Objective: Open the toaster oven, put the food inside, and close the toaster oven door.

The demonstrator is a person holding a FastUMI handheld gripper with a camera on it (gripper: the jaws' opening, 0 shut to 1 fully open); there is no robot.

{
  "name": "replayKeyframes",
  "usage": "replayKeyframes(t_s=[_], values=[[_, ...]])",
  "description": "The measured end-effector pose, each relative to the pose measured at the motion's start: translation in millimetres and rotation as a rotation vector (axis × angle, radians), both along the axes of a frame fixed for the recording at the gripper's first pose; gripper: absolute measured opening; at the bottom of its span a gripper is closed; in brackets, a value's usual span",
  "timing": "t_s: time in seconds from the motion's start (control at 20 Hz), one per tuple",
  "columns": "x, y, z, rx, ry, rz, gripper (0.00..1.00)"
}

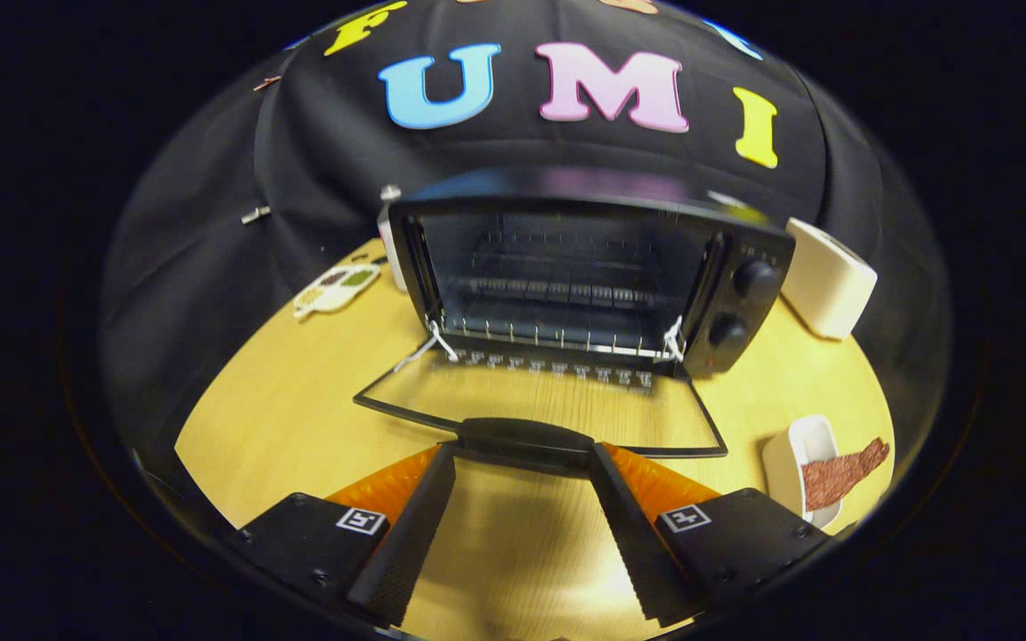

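1. The toaster oven (589, 276) stands on the wooden table (299, 392) with its glass door (540, 405) folded flat and the rack bare, so opening looks done and fetching the food is the step in hand
2. The food (841, 472), a reddish strip, lies in a white dish (789, 458) beyond the right finger, near the table edge
3. Best to swing right, come down over the strip's middle and pinch gently, keeping clear of the dish wall
4. The gripper (522, 463) is level and low, pointed at the oven; its fingers are spread wide, holding nothing, tips flanking the door handle (526, 438); whether they touch it I cannot tell
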State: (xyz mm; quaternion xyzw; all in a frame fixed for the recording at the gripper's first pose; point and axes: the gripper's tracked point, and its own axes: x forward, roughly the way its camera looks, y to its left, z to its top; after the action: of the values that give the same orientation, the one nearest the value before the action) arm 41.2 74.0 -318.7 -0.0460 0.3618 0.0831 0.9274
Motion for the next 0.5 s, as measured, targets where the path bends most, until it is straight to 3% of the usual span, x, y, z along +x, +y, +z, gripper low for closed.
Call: replayKeyframes(t_s=[0.15,0.5], values=[[-4.9,-14.5,-2.1,-0.026,-0.013,0.000,0.97],[-4.0,-44.6,47.9,-0.024,-0.119,-0.023,0.97]])
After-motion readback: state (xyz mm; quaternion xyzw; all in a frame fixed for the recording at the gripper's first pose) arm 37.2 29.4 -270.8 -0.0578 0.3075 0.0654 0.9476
